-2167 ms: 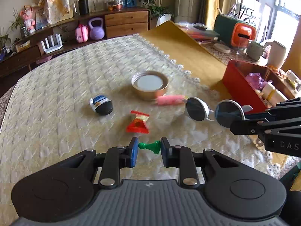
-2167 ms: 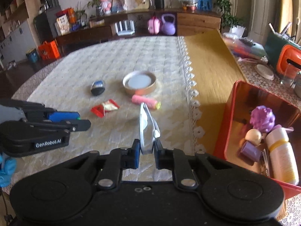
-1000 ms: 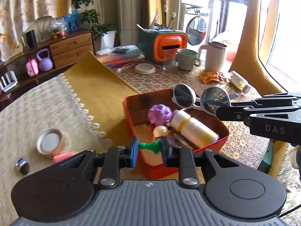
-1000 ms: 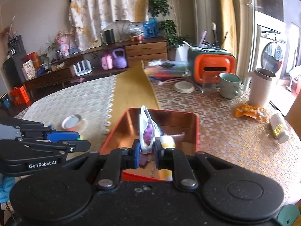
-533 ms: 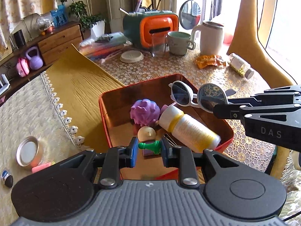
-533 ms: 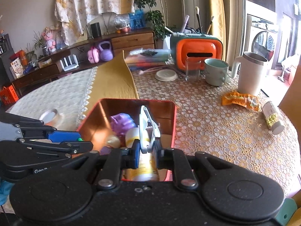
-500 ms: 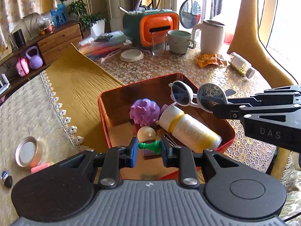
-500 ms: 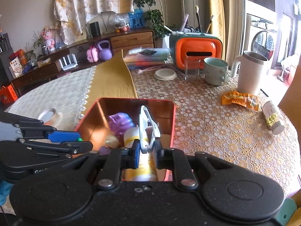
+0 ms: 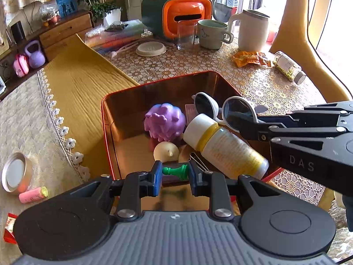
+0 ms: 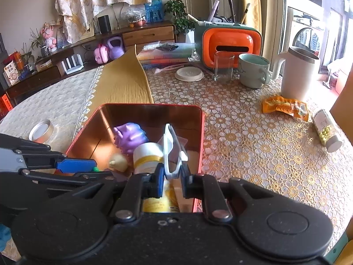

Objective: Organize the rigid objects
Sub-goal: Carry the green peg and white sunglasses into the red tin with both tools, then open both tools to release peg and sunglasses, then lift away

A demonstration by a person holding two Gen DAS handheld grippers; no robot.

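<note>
The left gripper hangs over the near rim of the red tin, jaws clamped on a green chess pawn. The right gripper holds white sunglasses by the frame above the tin's right half. Inside lie a purple toy, a white bottle and a cream ball; the left floor strip is bare. The tin sits on the bench.

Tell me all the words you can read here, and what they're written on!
"DAS": on the side of the right tongs.
White and yellow bottle in the red tin: print too blurred to read.
Books on the far shelf: too small to read.
</note>
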